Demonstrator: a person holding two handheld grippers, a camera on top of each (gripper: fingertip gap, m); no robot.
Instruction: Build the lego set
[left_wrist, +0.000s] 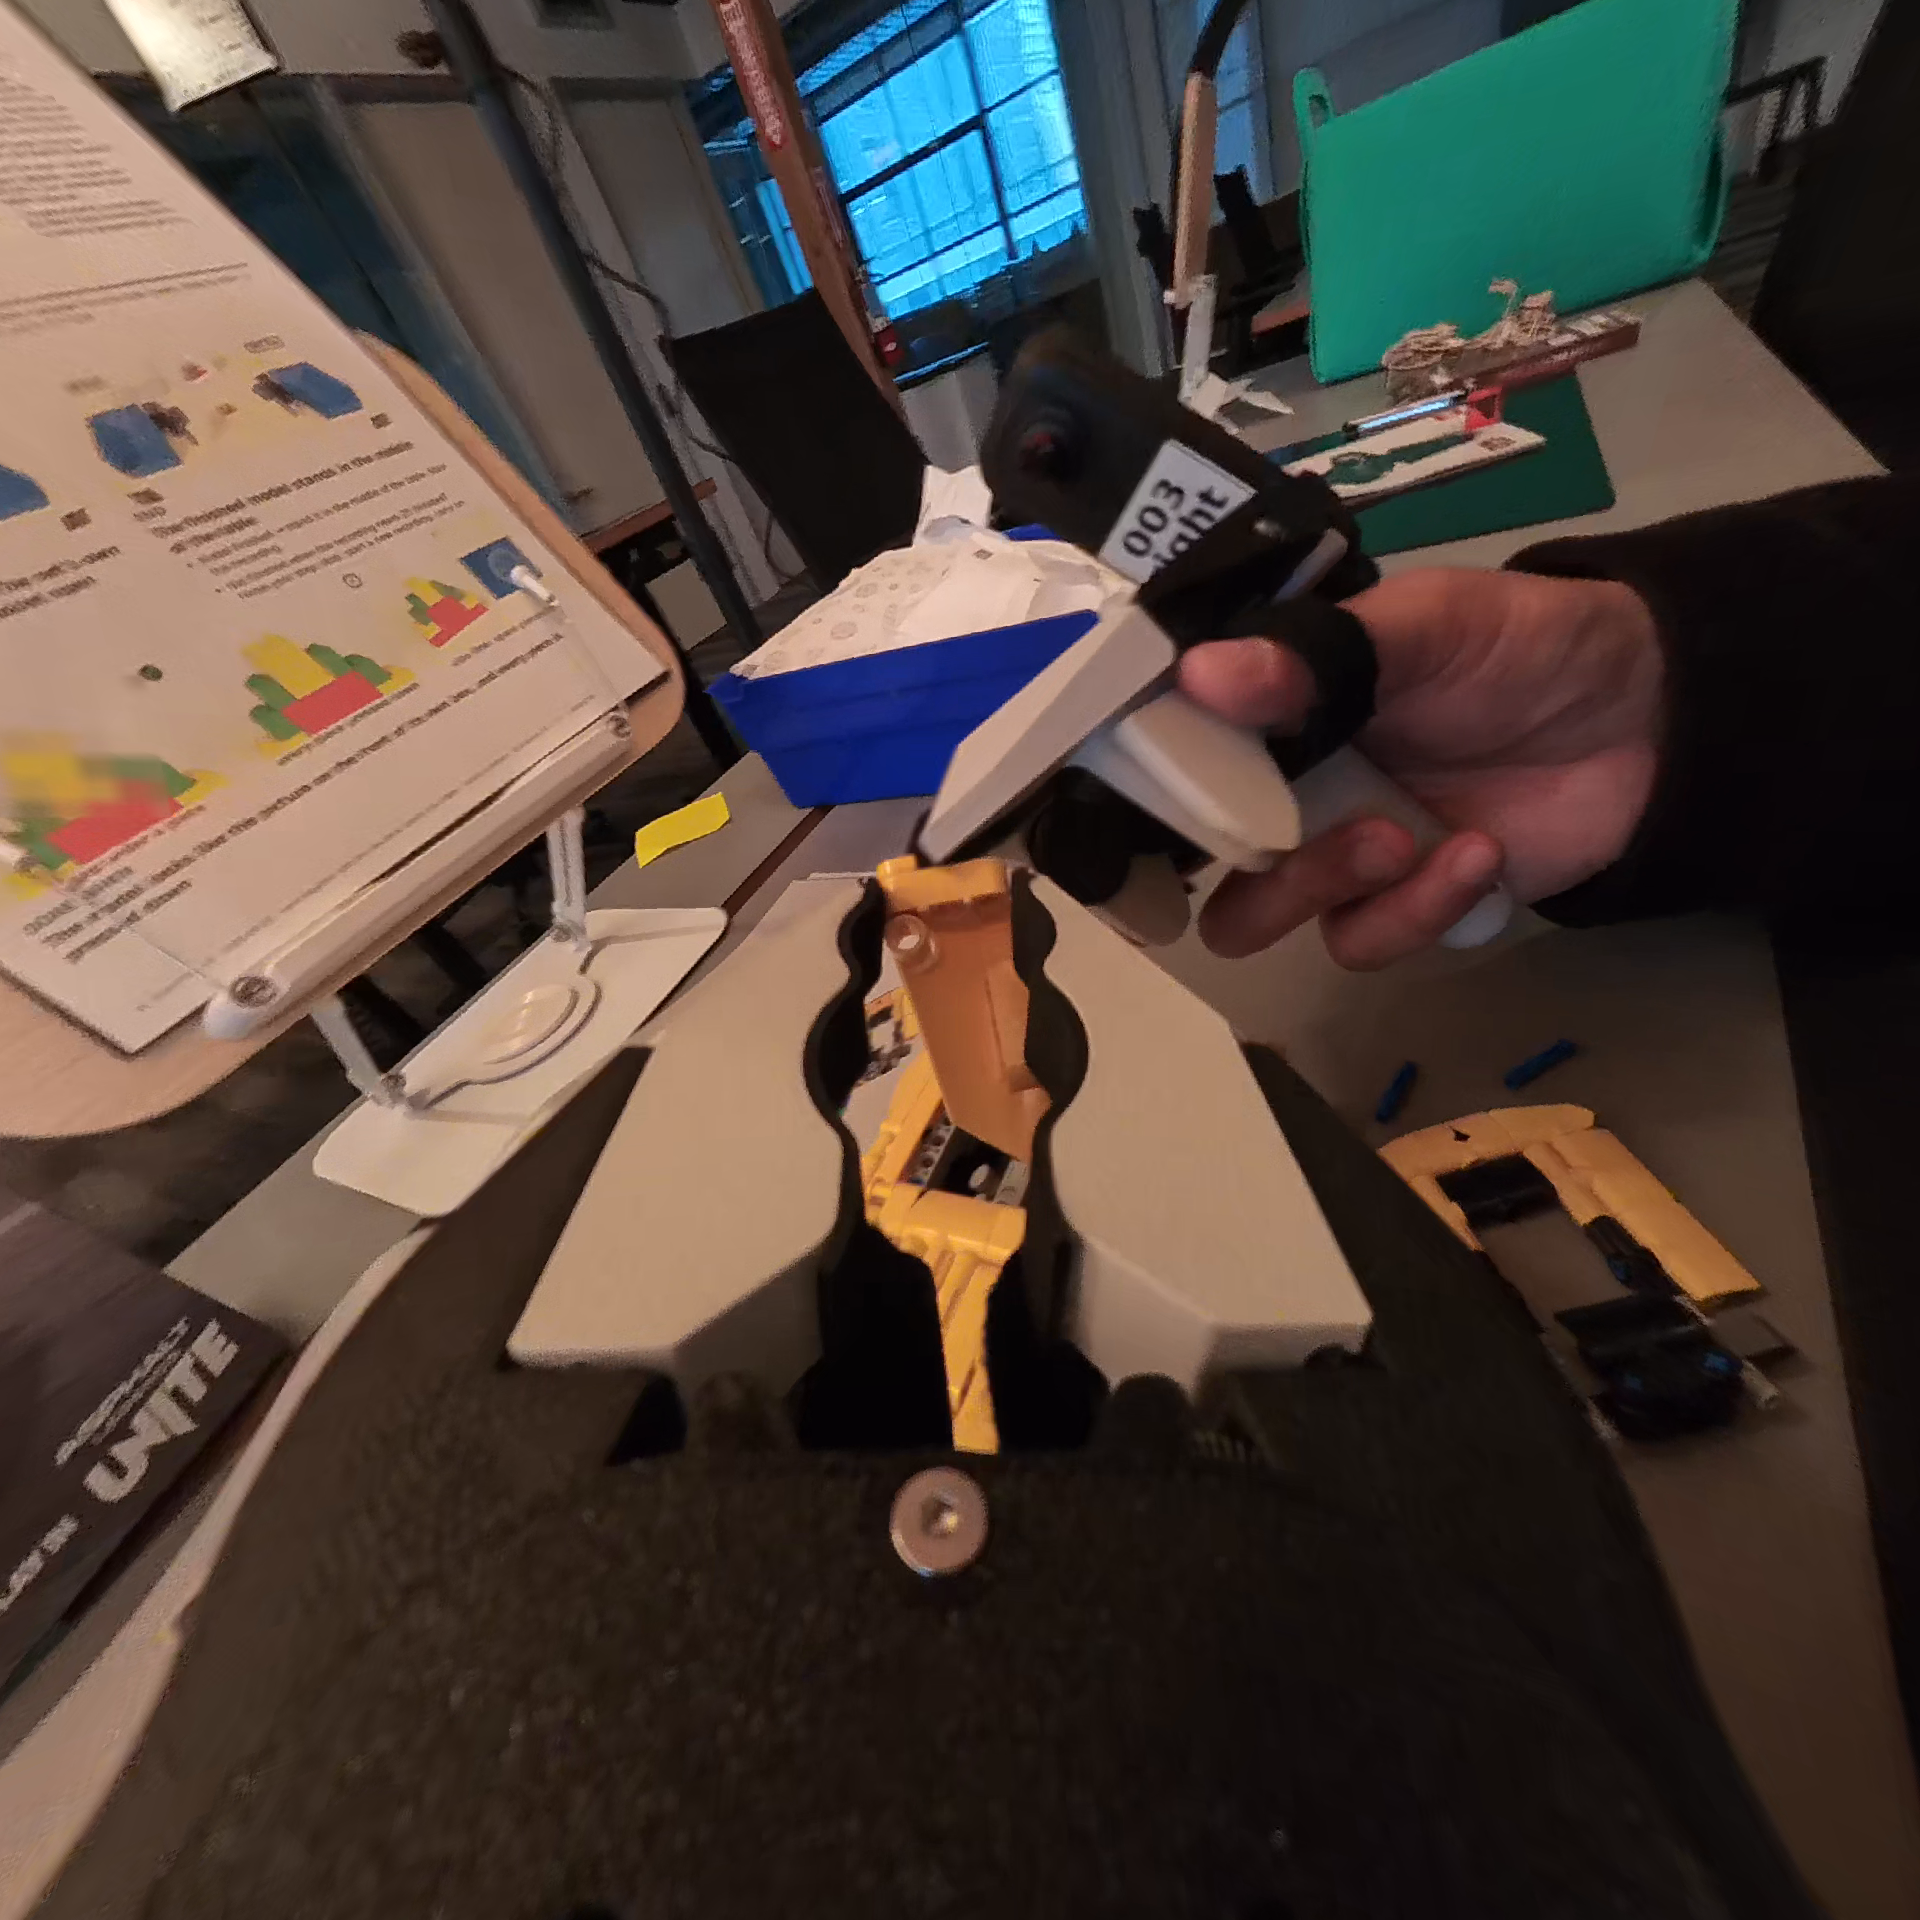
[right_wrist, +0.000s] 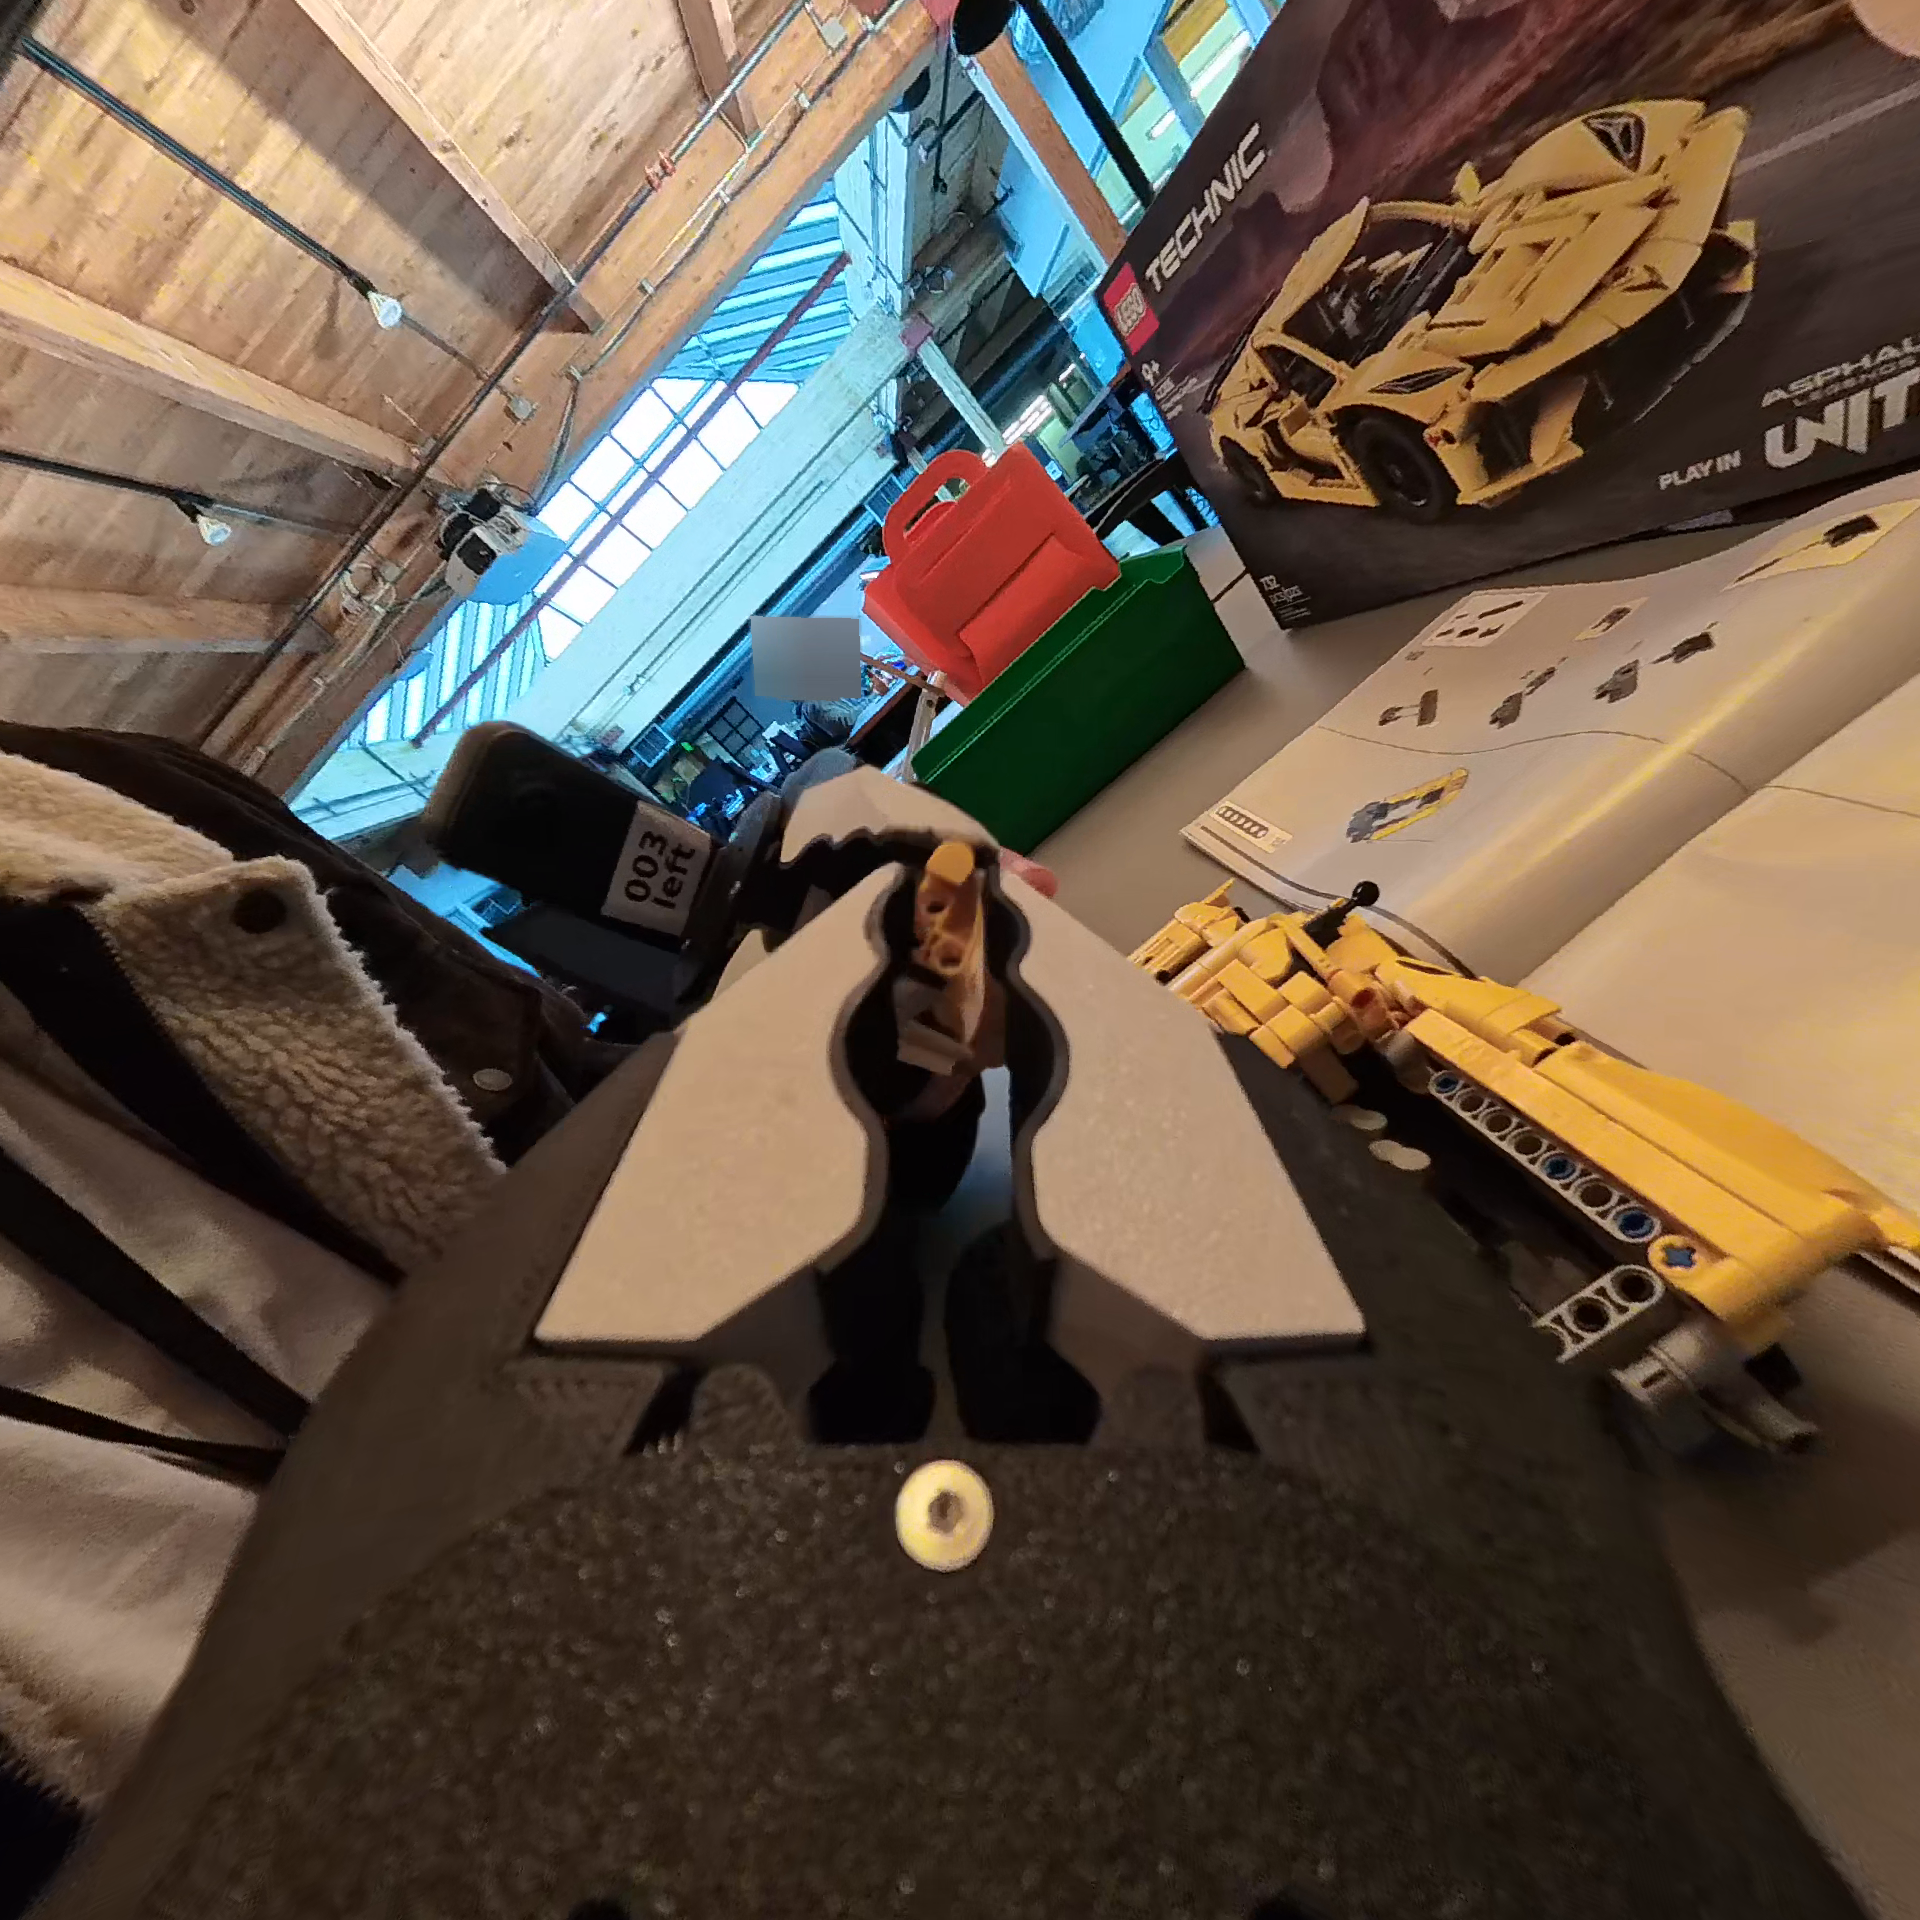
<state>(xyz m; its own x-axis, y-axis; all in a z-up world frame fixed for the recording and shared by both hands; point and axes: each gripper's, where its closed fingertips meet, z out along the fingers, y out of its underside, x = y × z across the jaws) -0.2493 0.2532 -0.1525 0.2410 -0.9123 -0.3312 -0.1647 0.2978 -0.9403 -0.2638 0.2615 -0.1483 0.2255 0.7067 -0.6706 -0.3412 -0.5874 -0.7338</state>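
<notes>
Workshop loft: timber-beamed ceiling (right_wrist: 312, 208), grid-paned windows (left_wrist: 935, 177), grey worktables (left_wrist: 1714, 499), green cutting mat (left_wrist: 1507, 478).

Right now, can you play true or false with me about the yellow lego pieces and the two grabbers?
1. The left gripper is clamped on a yellow lego piece. True.
2. The right gripper is wide open and holds nothing. False: its fingers are closed on the yellow piece's end.
3. A blue bin sits on the table behind the grippers. True.
4. The box with the car picture shows a red car. False: it is yellow.
5. A partly built yellow model lies on the table. True.
</notes>
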